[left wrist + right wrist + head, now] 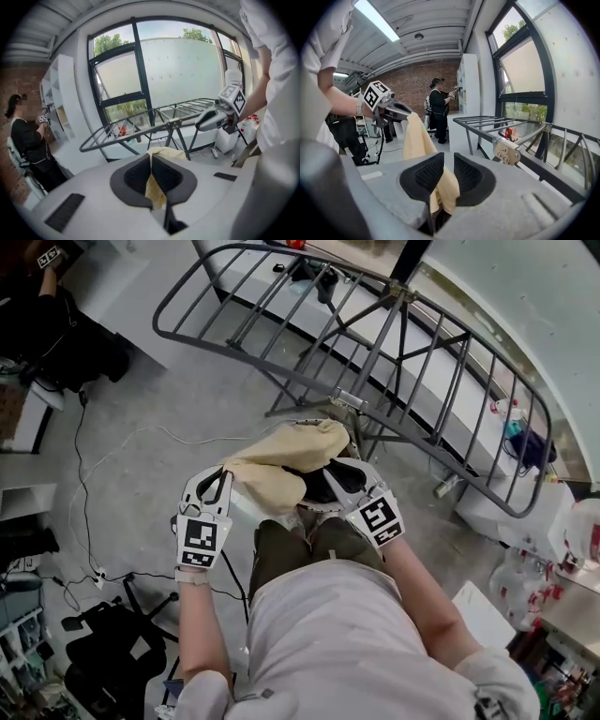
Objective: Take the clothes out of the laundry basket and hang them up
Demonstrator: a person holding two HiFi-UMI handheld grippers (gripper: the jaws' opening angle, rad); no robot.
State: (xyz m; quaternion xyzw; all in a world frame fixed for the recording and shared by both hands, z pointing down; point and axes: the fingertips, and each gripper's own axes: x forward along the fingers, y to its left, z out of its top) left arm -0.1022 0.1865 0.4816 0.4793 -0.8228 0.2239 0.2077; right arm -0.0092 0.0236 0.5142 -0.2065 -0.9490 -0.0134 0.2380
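Note:
A pale yellow cloth (281,460) is stretched between my two grippers at waist height, just short of the grey drying rack (375,343). My left gripper (225,474) is shut on one end of the cloth (154,187), which is pinched tight between the dark pads. At the other end, the cloth (417,140) hangs through my right gripper (448,171), whose jaws stand slightly apart with a gap beside the fabric. The left gripper view shows the right gripper (215,117) before the rack (154,117). In the right gripper view the left gripper (396,108) holds the cloth's far corner.
The rack's near wing (497,124) slopes up just ahead on the right. Cables (94,521) trail over the floor at left, near a black chair (112,643). A person in black (438,105) stands by white shelves behind. Bottles and bags (525,442) sit at right.

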